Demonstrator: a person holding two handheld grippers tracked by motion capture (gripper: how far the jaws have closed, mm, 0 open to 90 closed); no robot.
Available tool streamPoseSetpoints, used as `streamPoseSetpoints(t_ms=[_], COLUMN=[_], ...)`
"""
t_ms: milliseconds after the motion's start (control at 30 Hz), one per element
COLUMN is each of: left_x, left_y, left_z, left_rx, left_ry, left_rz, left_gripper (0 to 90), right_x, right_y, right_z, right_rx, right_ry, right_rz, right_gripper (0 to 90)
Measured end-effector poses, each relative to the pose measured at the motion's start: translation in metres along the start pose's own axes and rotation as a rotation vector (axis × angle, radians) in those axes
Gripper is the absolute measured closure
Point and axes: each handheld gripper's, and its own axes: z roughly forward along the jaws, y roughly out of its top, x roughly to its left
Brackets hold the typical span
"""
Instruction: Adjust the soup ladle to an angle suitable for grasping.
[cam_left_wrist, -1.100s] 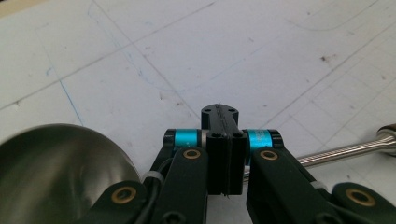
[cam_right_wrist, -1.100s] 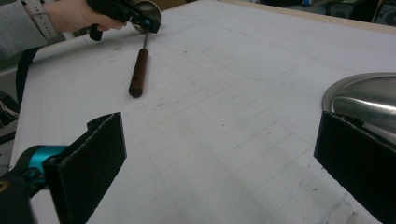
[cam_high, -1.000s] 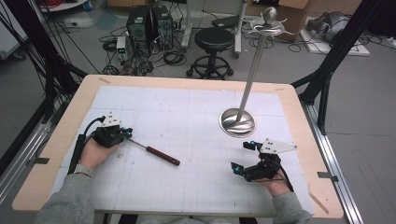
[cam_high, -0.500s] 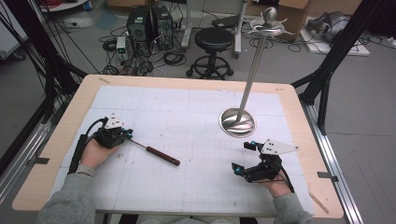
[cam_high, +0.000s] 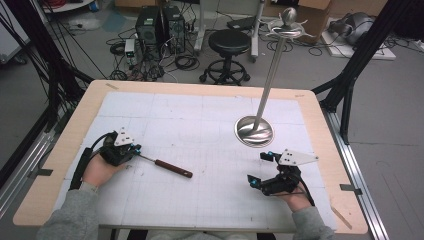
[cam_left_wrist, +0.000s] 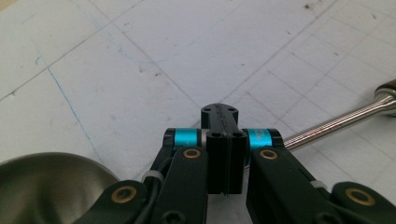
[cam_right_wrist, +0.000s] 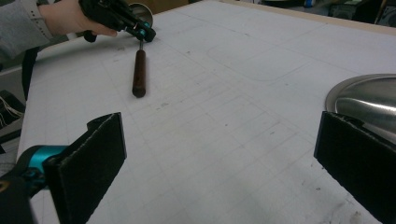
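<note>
A ladle lies on the white mat, its brown wooden handle (cam_high: 172, 168) pointing right and its metal shaft (cam_left_wrist: 336, 122) running under my left gripper. The steel bowl (cam_left_wrist: 46, 186) sits just beside the jaws. My left gripper (cam_high: 136, 150) rests low over the shaft near the bowl, jaws pressed together (cam_left_wrist: 219, 112) with nothing visible between the pads. In the right gripper view the left gripper (cam_right_wrist: 148, 35) tips down at the top of the ladle handle (cam_right_wrist: 138, 72). My right gripper (cam_high: 260, 168) hovers at the near right, wide open (cam_right_wrist: 219, 154) and holding nothing.
A tall metal stand with a round base (cam_high: 254, 131) and a hooked top (cam_high: 287, 20) stands right of centre, just beyond the right gripper; its base (cam_right_wrist: 369, 98) is close to the right jaw. The wooden table edge (cam_high: 320, 130) frames the mat.
The left gripper has crept slightly toward the near edge. The ladle, the stand and the right gripper stay where they were.
</note>
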Motion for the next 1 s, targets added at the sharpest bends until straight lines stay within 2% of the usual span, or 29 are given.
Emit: streamPoseSetpoints(t_ms=[67, 100, 333, 400, 500, 633, 733, 1000], left_x=[-0.002, -0.006, -0.01, -0.01, -0.007, -0.01, -0.012, -0.022], left_y=[0.0, 0.001, -0.001, -0.006, -0.014, -0.02, -0.022, -0.027], left_z=[-0.001, -0.002, -0.008, -0.011, -0.018, -0.025, -0.029, -0.039], left_rx=[0.005, 0.017, 0.037, 0.015, 0.0, 0.002, 0.012, 0.022], left_ry=[0.008, 0.02, 0.013, 0.002, -0.038, -0.046, -0.052, -0.035], left_rz=[0.002, 0.02, 0.016, -0.017, -0.093, -0.104, -0.129, -0.129], left_gripper=[89.8, 89.7, 89.7, 89.7, 89.7, 89.7, 89.7, 89.7], right_x=[0.0, 0.0, 0.0, -0.001, 0.0, 0.0, 0.0, 0.001], right_y=[0.0, 0.0, 0.0, 0.001, 0.002, 0.003, 0.003, 0.004], right_z=[0.0, 0.001, 0.003, 0.003, 0.004, 0.005, 0.006, 0.008], right_rx=[0.001, 0.007, 0.004, 0.003, -0.004, -0.006, 0.001, 0.002], right_ry=[0.0, 0.004, 0.01, 0.013, 0.023, 0.033, 0.035, 0.049], right_rz=[0.0, 0.003, 0.0, 0.005, 0.004, -0.004, -0.001, 0.0], right_gripper=[1.3, 1.3, 1.4, 1.4, 1.4, 1.4, 1.3, 1.3])
